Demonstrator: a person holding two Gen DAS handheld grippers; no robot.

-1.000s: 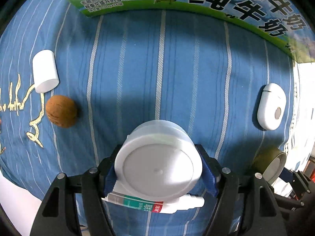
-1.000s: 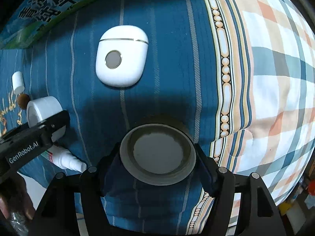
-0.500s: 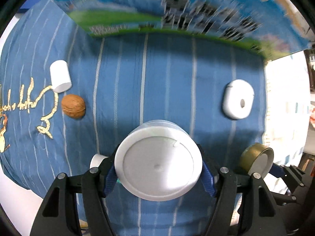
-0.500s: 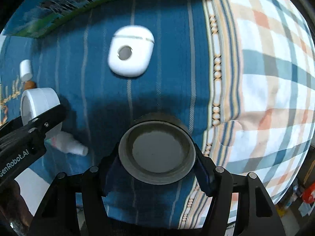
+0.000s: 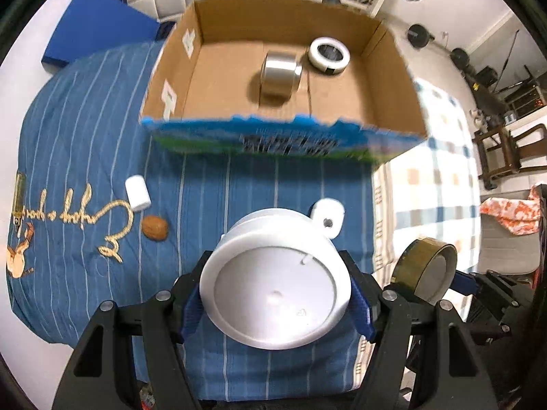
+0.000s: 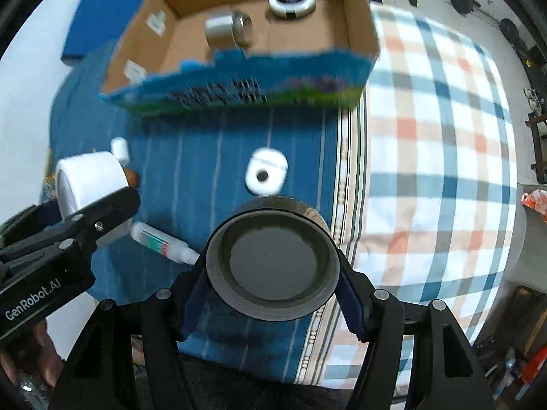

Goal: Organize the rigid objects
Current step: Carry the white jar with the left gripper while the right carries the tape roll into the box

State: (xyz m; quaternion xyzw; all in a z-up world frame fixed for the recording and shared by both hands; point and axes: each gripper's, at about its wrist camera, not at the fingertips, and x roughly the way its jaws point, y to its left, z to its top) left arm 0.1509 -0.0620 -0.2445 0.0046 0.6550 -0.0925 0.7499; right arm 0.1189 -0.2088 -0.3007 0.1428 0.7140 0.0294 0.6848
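My left gripper (image 5: pixel 275 294) is shut on a white round jar (image 5: pixel 275 280), held high above the blue striped cloth (image 5: pixel 85 136); the jar also shows in the right wrist view (image 6: pixel 89 184). My right gripper (image 6: pixel 271 273) is shut on a dark gold-sided round tin (image 6: pixel 271 259), seen in the left wrist view (image 5: pixel 425 270) too. An open cardboard box (image 5: pixel 393 78) lies ahead, holding a silver metal cylinder (image 5: pixel 280 75) and a white ring (image 5: pixel 329 55). On the cloth lie a white earbud case (image 6: pixel 266 175), a small white cap (image 5: pixel 137 192), a walnut (image 5: pixel 155 227) and a glue tube (image 6: pixel 164 243).
A plaid cloth (image 6: pixel 437 157) covers the bed to the right. A blue flat pad (image 5: pixel 92 30) lies at the far left behind the box. Dark furniture and weights (image 5: pixel 495 68) stand along the right wall.
Both grippers have lifted well up with the jar and the tin. The view now looks down into the box, and the objects on the cloth appear smaller and farther away.
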